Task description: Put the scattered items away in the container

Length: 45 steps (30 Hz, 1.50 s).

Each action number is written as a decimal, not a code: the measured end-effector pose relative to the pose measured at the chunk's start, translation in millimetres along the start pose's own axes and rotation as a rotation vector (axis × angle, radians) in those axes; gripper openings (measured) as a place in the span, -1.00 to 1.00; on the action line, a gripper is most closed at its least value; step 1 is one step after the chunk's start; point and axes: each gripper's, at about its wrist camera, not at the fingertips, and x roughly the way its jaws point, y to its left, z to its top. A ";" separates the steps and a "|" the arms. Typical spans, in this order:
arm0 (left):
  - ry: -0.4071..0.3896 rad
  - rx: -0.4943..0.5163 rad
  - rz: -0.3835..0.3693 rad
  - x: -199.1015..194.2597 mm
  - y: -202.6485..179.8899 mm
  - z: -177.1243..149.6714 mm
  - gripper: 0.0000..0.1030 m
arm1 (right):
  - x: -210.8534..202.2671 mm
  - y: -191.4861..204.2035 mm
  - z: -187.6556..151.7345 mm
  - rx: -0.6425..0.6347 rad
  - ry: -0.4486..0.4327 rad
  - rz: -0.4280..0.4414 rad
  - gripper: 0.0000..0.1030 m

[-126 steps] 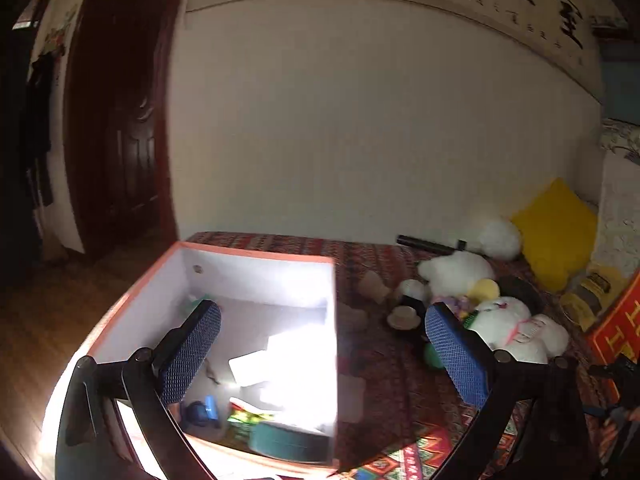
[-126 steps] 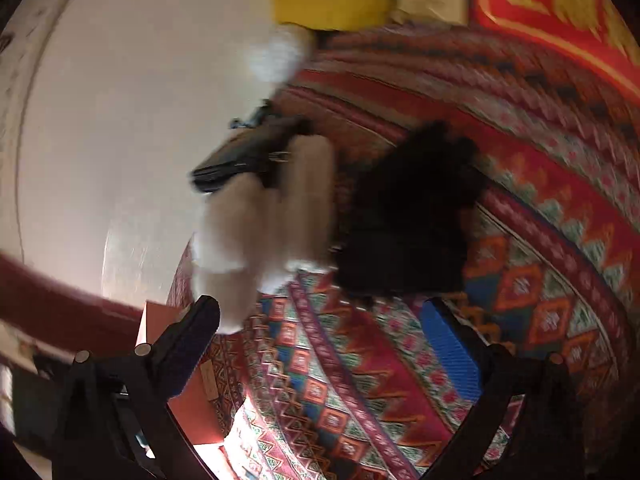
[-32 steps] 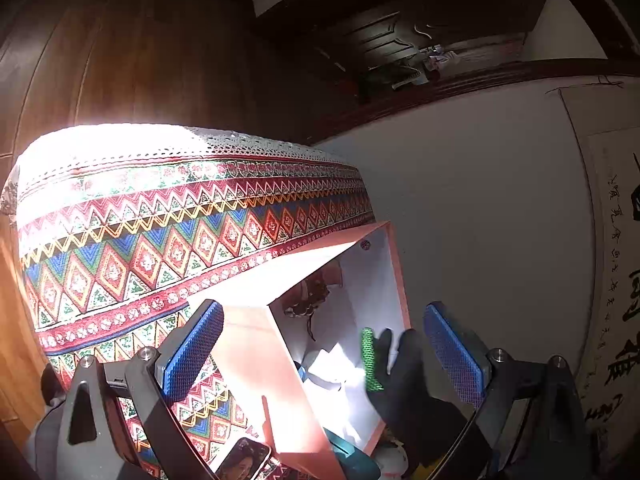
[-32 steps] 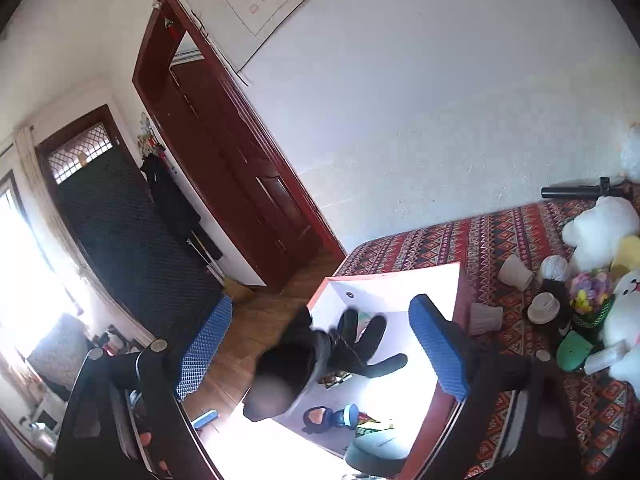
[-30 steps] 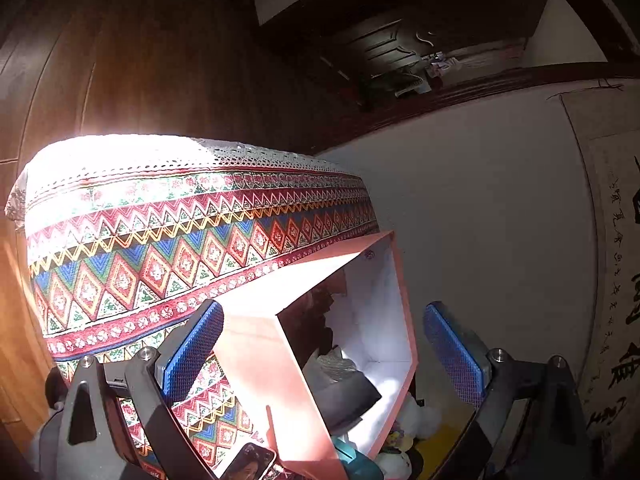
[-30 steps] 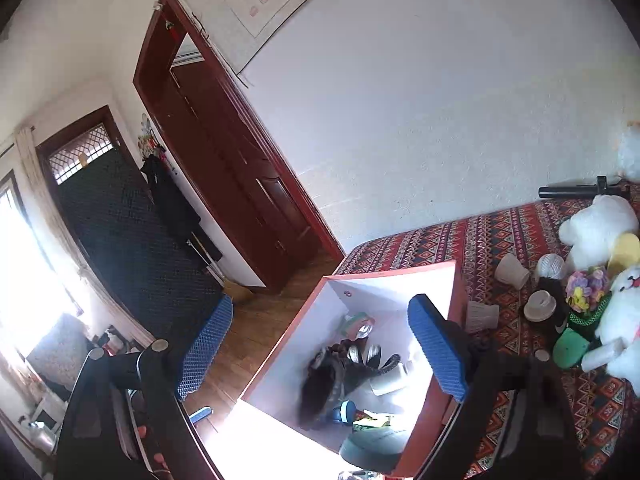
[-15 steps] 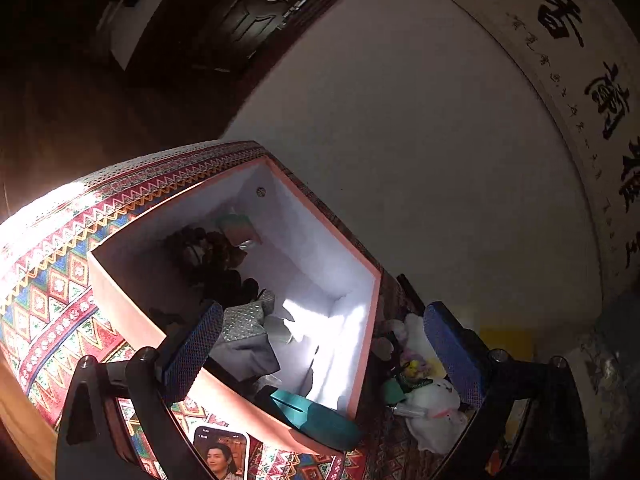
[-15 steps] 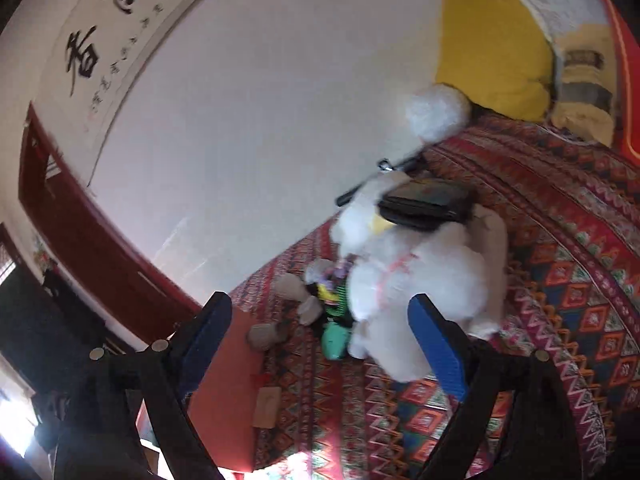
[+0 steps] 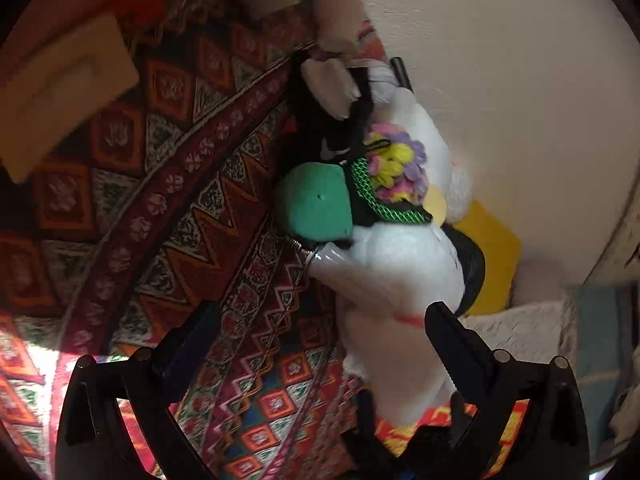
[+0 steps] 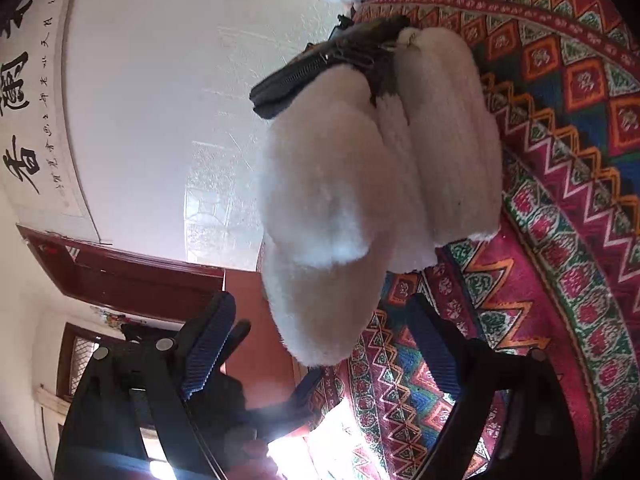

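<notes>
A patterned red woven cloth (image 9: 132,184) fills most of both wrist views, and the loose items lie heaped on it against a pale wall (image 9: 500,80). In the left wrist view the largest item, a white plush toy (image 9: 396,280), sits centre right, its lower part just in front of the left gripper (image 9: 320,332), whose jaws stand wide and empty. Above the toy lie a green mesh pouch of knitted flowers (image 9: 394,172), a green block (image 9: 316,200) touching it, and a tan flat box (image 9: 64,88) in the upper left. In the right wrist view the same toy's white plush legs (image 10: 360,184) fill the centre, with a dark zippered case (image 10: 320,68) resting on top. The right gripper (image 10: 320,340) is wide and just starting to close, with the lowest leg reaching between the pads, not yet pressed. The orange container (image 10: 260,320) shows only as a wall at lower left, behind the toy. A good grip probably means closing on the thick body, not a leg, and minding the case, which may slide off. Open cloth lies to the lower right; the wall hems in the far side.
</notes>
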 end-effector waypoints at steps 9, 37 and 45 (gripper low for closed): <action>0.045 0.005 -0.058 64.6 -13.8 26.3 -0.66 | 38.3 12.1 -9.8 -0.078 0.114 -0.019 0.69; 0.046 0.323 -0.095 -83.0 -59.8 -34.3 -1.00 | 104.0 34.5 -52.5 -0.396 0.046 -0.467 -0.26; -0.071 0.407 0.069 -95.9 -69.5 -20.3 -0.67 | 68.5 25.7 -52.5 -0.213 0.106 -0.290 -0.49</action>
